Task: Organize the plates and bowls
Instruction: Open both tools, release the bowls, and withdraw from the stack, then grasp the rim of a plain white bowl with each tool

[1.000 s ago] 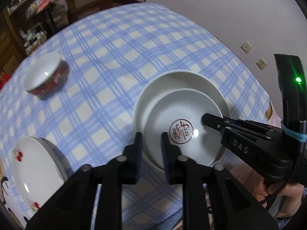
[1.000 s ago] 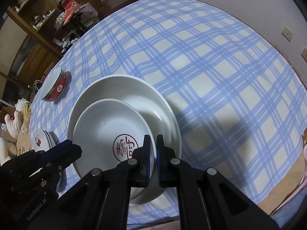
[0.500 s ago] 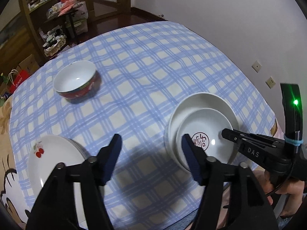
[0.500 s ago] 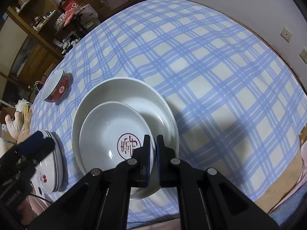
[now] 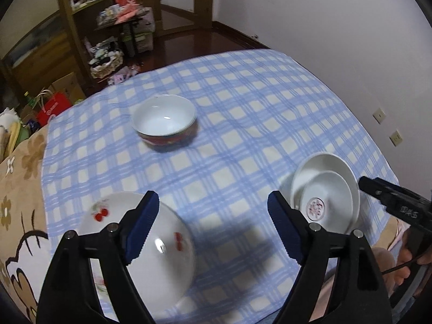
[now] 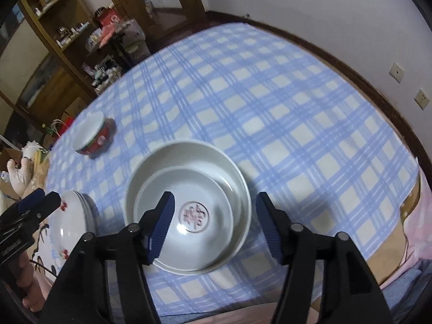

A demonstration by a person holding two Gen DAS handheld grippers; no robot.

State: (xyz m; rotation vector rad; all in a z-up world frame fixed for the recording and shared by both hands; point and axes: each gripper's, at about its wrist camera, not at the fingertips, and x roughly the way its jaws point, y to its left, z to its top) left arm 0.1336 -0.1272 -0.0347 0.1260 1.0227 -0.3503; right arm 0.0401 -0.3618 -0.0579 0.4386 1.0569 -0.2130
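A small white plate with a red seal mark (image 6: 189, 224) lies inside a larger white dish (image 6: 237, 178) near the table's front edge; both show in the left wrist view (image 5: 324, 202). My right gripper (image 6: 213, 226) is open above them, holding nothing. A stack of white plates with cherry prints (image 5: 143, 245) sits at the front left, also in the right wrist view (image 6: 73, 221). My left gripper (image 5: 213, 229) is open and empty above the cloth between the two stacks. A red-sided bowl (image 5: 164, 120) stands farther back (image 6: 93, 135).
The table carries a blue and white checked cloth (image 5: 256, 124). A white wall with sockets (image 6: 397, 71) runs along the right. Shelves and clutter (image 5: 116, 27) stand beyond the far edge. A floral cushion (image 5: 21, 162) lies at the left.
Both grippers let go of the seal plate and opened. Both have drawn back and up from the dish. The left gripper has swung left, towards the cherry plates.
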